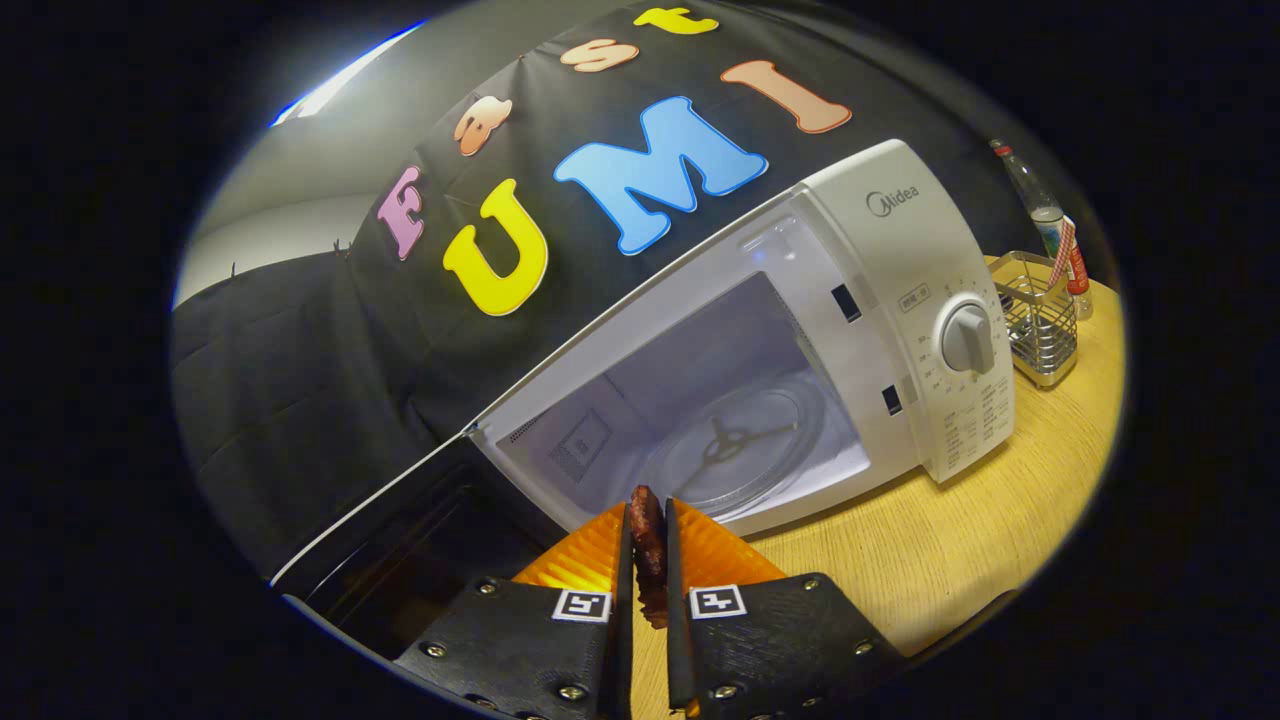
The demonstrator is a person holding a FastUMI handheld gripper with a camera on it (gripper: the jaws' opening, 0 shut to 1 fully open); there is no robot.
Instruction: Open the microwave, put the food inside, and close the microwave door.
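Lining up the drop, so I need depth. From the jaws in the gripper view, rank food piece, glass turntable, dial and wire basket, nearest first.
1. Food piece: pinched between the fingers of the gripper.
2. Glass turntable: just ahead, inside the open microwave.
3. Dial: on the control panel, beyond and right.
4. Wire basket: farthest, on the table past the microwave's right side.

The only readable brand is "Midea", printed in grey at the top of the control panel (925, 300) of the white microwave oven (800, 330), which stands open well beyond the fingers. Small numbers ring the panel's round white dial (967, 338), and blocks of fine print sit below it; both are too small to read. Each finger carries a square black-and-white coded marker (582, 605) near its base, with no letters. The clear glass bottle (1045, 215) beyond the microwave has a label that is too blurred to make out.
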